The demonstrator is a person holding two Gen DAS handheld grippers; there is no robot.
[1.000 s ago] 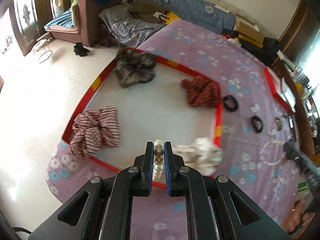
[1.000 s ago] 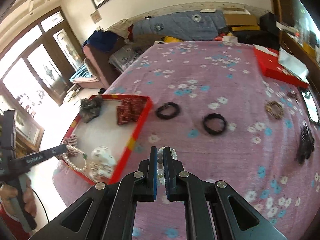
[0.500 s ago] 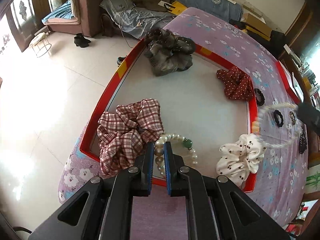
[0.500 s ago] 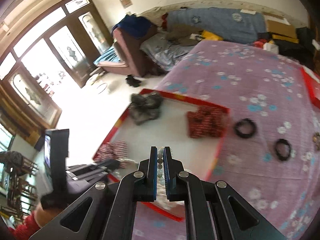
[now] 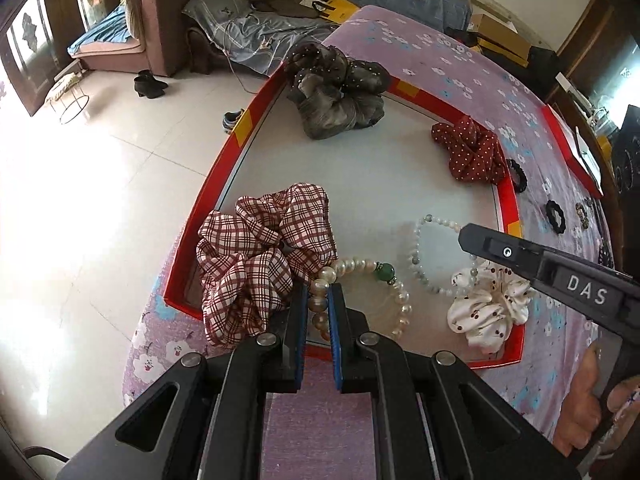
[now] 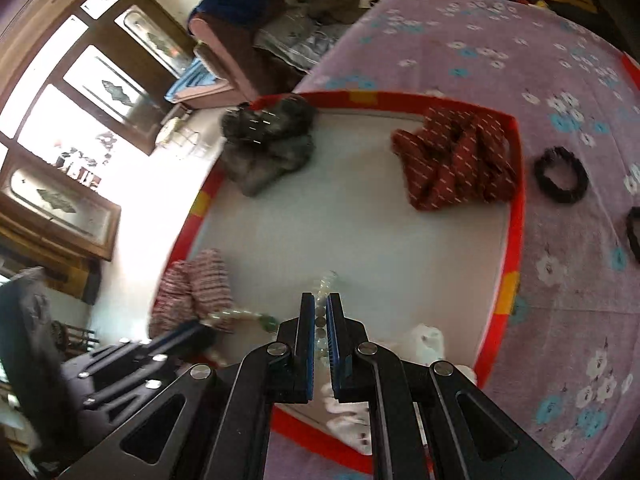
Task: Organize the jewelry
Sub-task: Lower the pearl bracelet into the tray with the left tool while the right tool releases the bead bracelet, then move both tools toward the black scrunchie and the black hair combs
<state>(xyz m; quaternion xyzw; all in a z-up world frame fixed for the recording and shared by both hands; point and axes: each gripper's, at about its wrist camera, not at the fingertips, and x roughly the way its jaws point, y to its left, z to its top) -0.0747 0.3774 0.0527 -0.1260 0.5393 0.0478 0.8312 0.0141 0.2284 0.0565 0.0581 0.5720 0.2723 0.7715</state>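
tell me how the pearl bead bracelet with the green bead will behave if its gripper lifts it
Probably floppy: the pearl bead bracelet with the green bead is a loose strung loop, pinched at one side by the left gripper, so the rest should sag and swing. Its round beads look smooth and could slip or roll.

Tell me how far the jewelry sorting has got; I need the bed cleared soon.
Done: four scrunchies lie in the red tray. In hand: the left gripper holds a pearl bracelet in the tray, and the right gripper holds a pale bead bracelet over it. Left: black hair ties on the bedspread.
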